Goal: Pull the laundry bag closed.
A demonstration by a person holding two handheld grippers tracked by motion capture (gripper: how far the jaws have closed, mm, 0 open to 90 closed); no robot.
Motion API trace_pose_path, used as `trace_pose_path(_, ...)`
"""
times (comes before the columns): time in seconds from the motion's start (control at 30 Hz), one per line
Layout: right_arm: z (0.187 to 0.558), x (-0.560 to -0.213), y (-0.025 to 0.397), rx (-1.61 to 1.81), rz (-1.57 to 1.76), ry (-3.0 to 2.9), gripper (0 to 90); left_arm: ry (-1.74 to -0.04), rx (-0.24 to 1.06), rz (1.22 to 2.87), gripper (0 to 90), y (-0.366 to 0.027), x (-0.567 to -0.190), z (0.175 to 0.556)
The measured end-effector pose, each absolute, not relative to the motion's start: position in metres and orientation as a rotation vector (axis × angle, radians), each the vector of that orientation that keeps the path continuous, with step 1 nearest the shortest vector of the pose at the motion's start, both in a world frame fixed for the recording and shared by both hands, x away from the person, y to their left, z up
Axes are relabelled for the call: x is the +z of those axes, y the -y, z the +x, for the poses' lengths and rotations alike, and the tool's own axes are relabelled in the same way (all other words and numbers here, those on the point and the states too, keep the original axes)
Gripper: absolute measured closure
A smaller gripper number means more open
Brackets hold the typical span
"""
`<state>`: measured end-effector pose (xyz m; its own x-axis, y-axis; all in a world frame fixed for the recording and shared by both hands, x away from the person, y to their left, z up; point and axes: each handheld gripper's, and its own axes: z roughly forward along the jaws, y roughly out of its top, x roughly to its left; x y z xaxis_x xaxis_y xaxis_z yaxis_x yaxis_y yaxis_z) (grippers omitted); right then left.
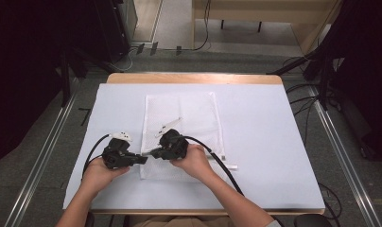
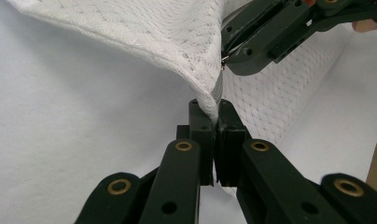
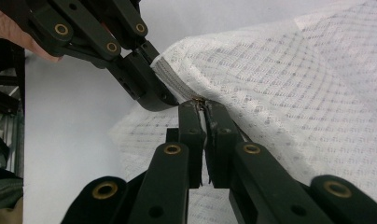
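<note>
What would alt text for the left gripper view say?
Two black jaws of the left gripper pinch the edge of a white mesh bag, lifting it off the white table cover. The right gripper grips the same edge just beyond.

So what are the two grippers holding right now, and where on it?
Both pinch the white mesh bag at its near left corner: the left gripper on the corner edge, the right gripper beside it, seemingly on the zipper pull.

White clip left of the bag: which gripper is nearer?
Left. The left gripper sits just below the white clip; the right gripper is farther right, over the mesh bag.
</note>
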<state>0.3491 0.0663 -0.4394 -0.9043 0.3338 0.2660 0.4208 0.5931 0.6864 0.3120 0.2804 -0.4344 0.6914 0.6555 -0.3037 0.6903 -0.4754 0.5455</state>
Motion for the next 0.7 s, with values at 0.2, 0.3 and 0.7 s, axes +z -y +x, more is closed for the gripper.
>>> trace_pose_path(0.2, 0.35, -0.441, -0.064, -1.196, -0.66, 2.716, 88.2, -1.028, -0.071, 2.246, 88.8, -0.281, -0.435, 0.312)
trace_pose_path(0.3, 0.35, -0.442, -0.062, -1.198, -0.668, 2.712, 88.2, -1.023, -0.069, 2.25, 88.7, -0.28, -0.435, 0.312)
trace_pose_path(0.7, 0.353, -0.446, -0.052, -1.186, -0.704, 2.709, 88.2, -1.026, -0.067, 2.241, 88.7, -0.283, -0.434, 0.311)
